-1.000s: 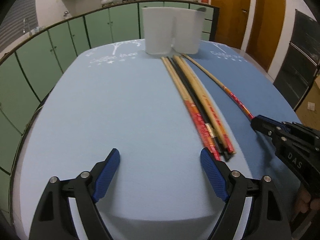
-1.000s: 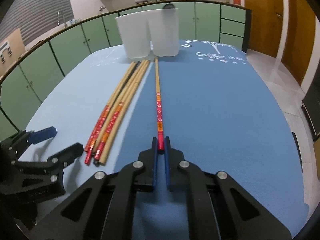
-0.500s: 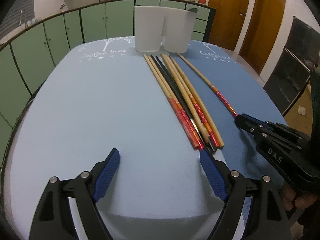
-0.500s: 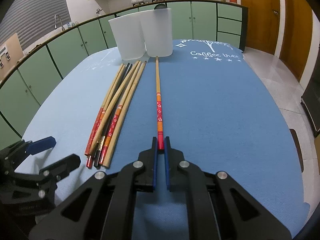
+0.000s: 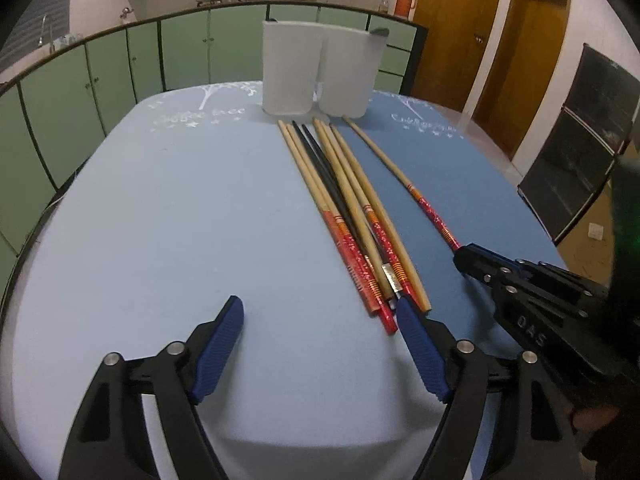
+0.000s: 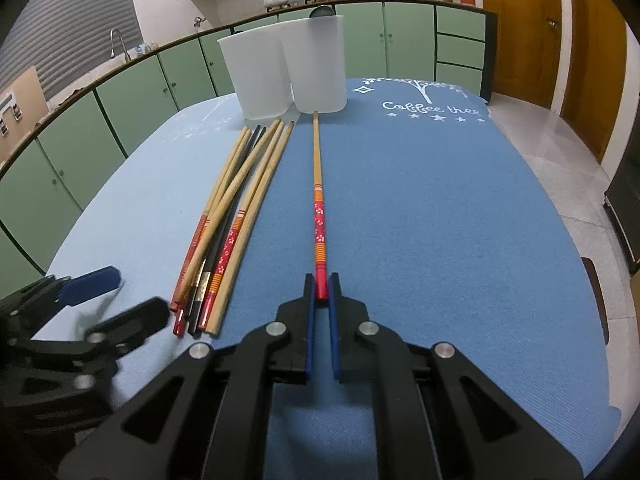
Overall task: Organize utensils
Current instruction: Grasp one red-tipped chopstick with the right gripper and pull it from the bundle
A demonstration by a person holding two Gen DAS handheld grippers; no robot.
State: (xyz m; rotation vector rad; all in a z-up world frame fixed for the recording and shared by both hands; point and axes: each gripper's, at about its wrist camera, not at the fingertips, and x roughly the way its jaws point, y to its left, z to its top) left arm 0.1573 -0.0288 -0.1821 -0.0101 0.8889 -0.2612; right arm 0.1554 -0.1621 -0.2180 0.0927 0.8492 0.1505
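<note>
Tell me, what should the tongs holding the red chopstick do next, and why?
Probably lift it a little. The right tongs are shut on the red end of the single chopstick, which lies flat on the blue mat, its tip pointing at the white cups. Lifting frees it for the cup.

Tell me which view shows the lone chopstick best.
Right wrist: the lone chopstick runs straight up the frame, its red end between the right gripper's jaws. The left wrist view shows it slanted near the edge, red end hidden.

Matt woven cloth [image 6: 440, 220] covers the table, bearing wooden chopsticks [image 6: 240, 200] with glossy painted ends and translucent plastic cups [image 6: 288, 72]
</note>
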